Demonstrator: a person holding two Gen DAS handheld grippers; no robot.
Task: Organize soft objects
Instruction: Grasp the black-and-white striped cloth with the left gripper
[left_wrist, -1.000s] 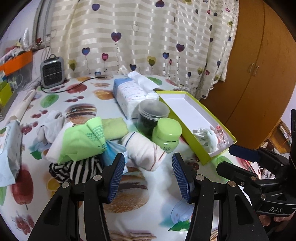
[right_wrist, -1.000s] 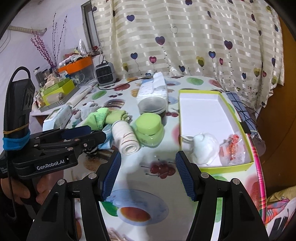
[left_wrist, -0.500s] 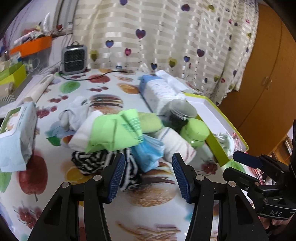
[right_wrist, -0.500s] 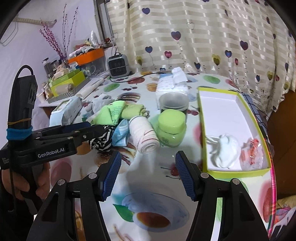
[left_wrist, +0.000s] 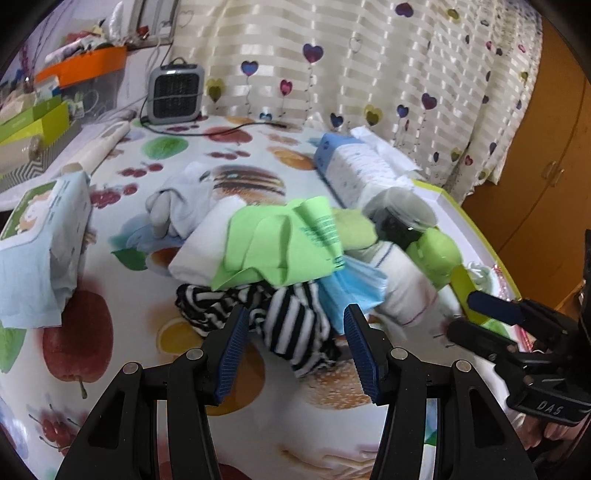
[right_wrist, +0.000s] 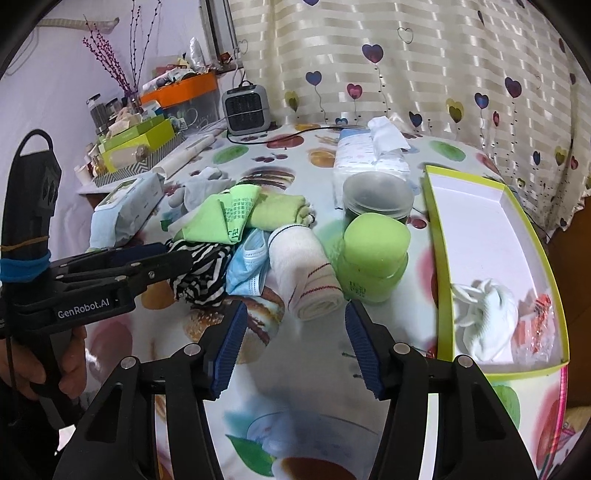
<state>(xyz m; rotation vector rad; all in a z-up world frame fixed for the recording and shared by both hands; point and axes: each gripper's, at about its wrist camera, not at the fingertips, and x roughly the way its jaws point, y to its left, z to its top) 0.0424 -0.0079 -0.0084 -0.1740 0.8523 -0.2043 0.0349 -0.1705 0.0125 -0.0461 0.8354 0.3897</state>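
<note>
The soft objects lie heaped in the middle of the worktop (left_wrist: 129, 369), which wears a cloth printed with fruit and burgers. In the left wrist view the heap fills the centre of the frame: a black-and-white striped cloth (left_wrist: 291, 325) at the near edge, a bright green cloth (left_wrist: 280, 243) folded on top, a blue face mask (left_wrist: 351, 288) to its right, and a rolled white towel (left_wrist: 402, 288) with thin red stripes further right. A pale grey sock (left_wrist: 177, 203) sits just behind the heap, towards the upper left.

The left gripper (left_wrist: 293, 354) has its jaws apart, released, with the striped cloth showing between the blue pads but not pinched by them. In the right wrist view it comes in from the left edge, its tips reaching the striped cloth (right_wrist: 203, 273).

The right gripper (right_wrist: 293, 347) holds nothing; its jaws are closing, with only bare worktop between them. The rolled white towel (right_wrist: 306, 273) lies just beyond the tips. Beside the towel stands a green lidded jar (right_wrist: 373, 258), with a dark clear-lidded tub (right_wrist: 376, 199) behind it.

On the right of that frame lies a yellow-green box (right_wrist: 443, 295), white inside, holding a crumpled white cloth (right_wrist: 487, 314) and a clear packet (right_wrist: 535, 321) with red contents at its near end. A tissue pack (right_wrist: 369, 155) and a small grey heater (right_wrist: 245, 109) sit further back, by the heart-patterned curtain (right_wrist: 424, 55).
</note>
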